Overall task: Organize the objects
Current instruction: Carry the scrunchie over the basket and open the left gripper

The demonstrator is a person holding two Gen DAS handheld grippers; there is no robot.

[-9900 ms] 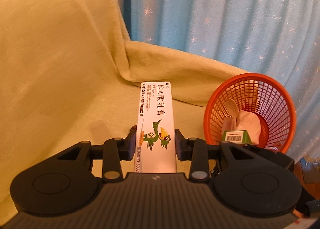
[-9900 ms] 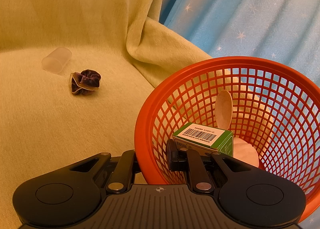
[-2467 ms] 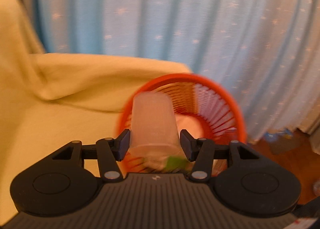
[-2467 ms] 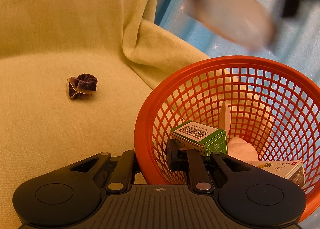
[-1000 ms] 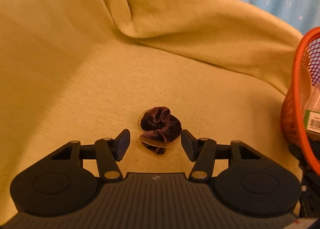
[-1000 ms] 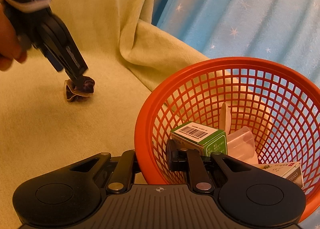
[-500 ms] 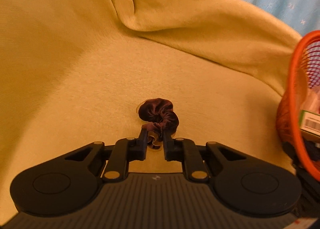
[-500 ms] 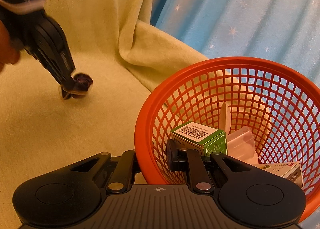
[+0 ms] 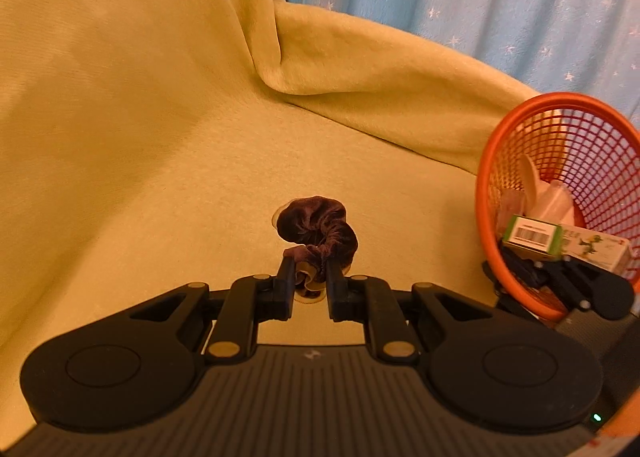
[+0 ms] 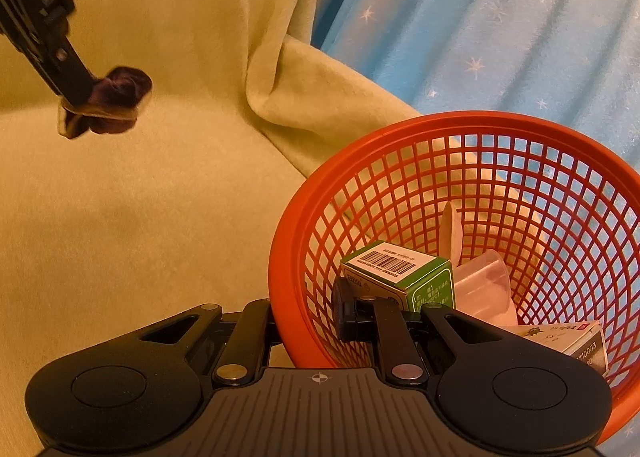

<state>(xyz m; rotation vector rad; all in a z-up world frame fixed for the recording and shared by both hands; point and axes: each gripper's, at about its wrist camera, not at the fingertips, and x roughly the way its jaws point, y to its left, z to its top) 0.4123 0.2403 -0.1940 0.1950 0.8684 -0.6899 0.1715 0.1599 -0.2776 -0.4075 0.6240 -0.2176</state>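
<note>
Yellow-green blanket (image 9: pixel 160 177) covers our sofa seat. Our left gripper (image 9: pixel 308 277) is clamped on the dark velvet scrunchie (image 9: pixel 316 229), held above the blanket. Our right gripper (image 10: pixel 306 313) pinches the orange basket (image 10: pixel 288 277) rim, beside the green box (image 10: pixel 396 269).

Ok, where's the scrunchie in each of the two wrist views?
Left wrist: the scrunchie sits low in the middle, pinched between the left gripper's fingers.
Right wrist: the scrunchie is at the upper left, blurred, held clear of the blanket at the tip of the left gripper.
Shared landmark: the basket, at the right in both.
</note>
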